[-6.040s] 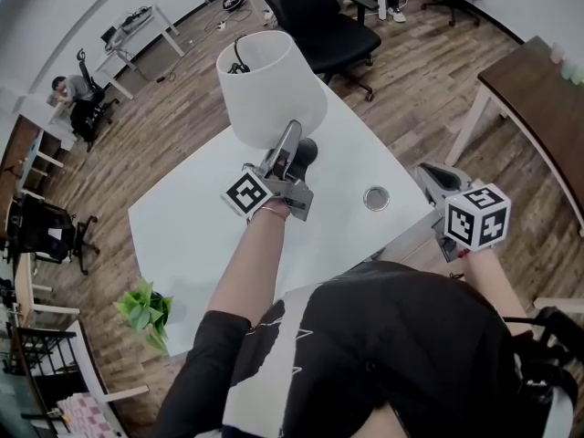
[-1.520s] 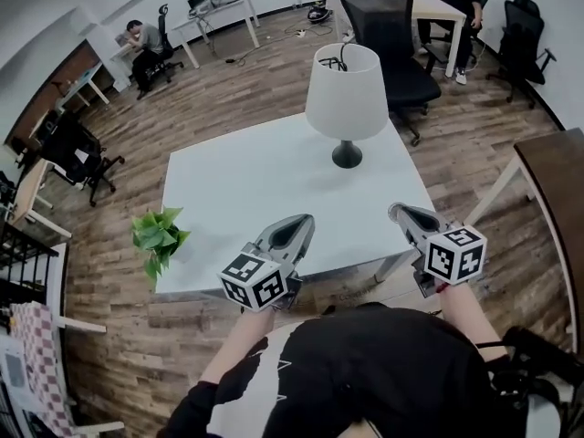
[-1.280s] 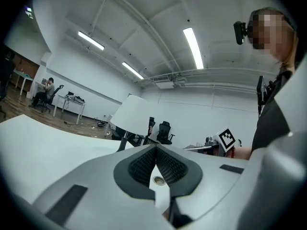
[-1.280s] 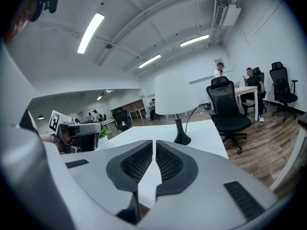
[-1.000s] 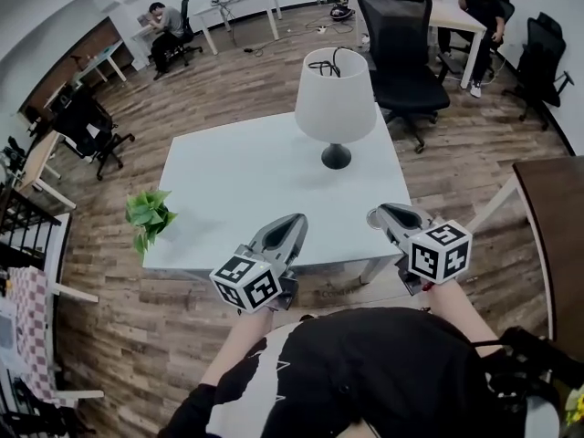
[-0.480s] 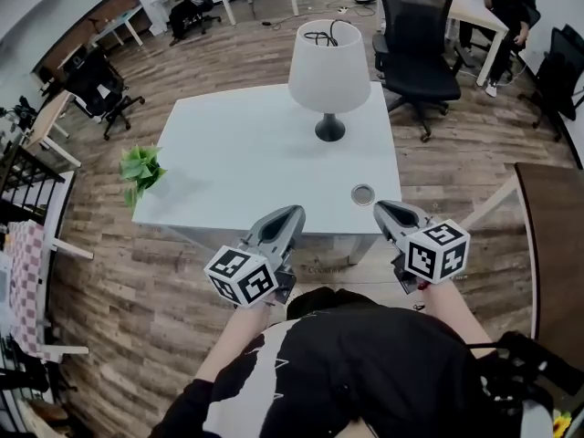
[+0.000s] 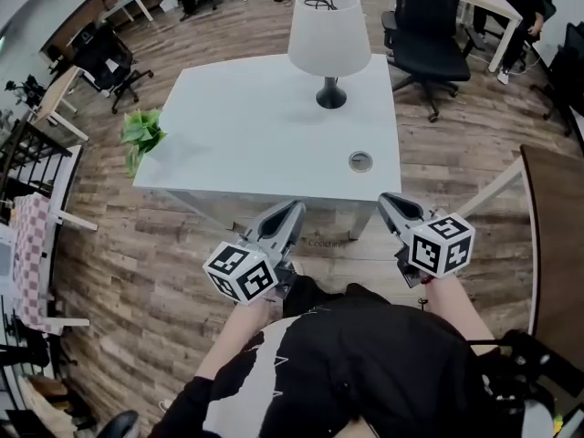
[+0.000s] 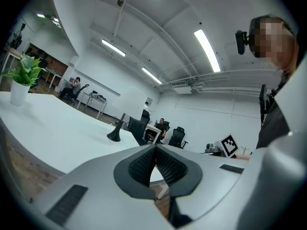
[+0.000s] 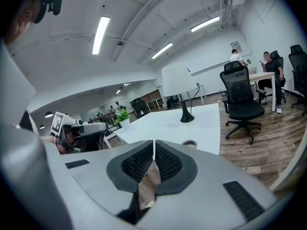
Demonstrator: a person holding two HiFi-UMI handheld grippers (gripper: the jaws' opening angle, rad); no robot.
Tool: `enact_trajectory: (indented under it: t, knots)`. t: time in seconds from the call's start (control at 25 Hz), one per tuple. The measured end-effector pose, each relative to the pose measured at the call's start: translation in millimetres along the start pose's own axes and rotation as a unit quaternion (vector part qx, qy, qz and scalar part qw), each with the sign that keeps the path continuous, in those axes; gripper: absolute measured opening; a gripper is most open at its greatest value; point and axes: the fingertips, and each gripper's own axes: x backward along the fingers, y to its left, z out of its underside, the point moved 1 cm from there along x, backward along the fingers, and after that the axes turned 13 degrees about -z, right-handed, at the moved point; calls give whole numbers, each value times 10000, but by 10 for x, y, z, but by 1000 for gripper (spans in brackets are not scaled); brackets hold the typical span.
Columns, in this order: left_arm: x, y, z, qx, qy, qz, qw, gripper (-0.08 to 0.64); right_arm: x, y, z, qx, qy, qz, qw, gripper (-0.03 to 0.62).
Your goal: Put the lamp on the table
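Note:
The lamp [image 7: 329, 36], with a white shade and a black foot, stands upright at the far side of the white table [image 7: 246, 144]. Nothing holds it. Both grippers hover over the wood floor, short of the table's near edge. My left gripper [image 7: 292, 211] is shut and empty. My right gripper [image 7: 387, 200] has just closed a little further and is shut with nothing between its pads. The left gripper view shows the lamp foot [image 8: 114, 136] far beyond the shut jaws. In the right gripper view the lamp [image 9: 178, 82] stands far ahead.
A small potted plant [image 7: 141, 133] sits at the table's left edge and a cable hole [image 7: 360, 161] near its front right. A black office chair [image 7: 427, 27] stands behind the table, a brown table [image 7: 558, 235] at the right. Other desks and seated people are further off.
Both grippers have drawn back from the table, which now lies further up the head view. The lamp, earlier gripped by the left gripper, stands alone where it was set.

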Motion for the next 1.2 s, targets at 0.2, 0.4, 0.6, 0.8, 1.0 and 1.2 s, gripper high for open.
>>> enact_trajectory:
  t: [0.2,0.4,0.6,0.8,1.0,1.2]
  knots:
    - [146,-82,162,32,10,-69,10000,14,133,37,159,40,61,24,10000,18]
    - [256,-155,256,15,39,-79,10000,14,183,105,288,5,140,-53,9999,17]
    - [306,-198,305,44,38,-136,9999,14,238,115,342,-23,140,-55,9999,17]
    - [332,-234,302,21,39,-161,9999,14,269,105,348,-40,143,-39,9999,17]
    - [341,-220,281,19,66,-198,9998,14,246,89,325,-54,146,-62,9999,17]
    - [357,-177,241,111,44,-217,9997,14,198,77,285,-30,141,-89,9999,17]
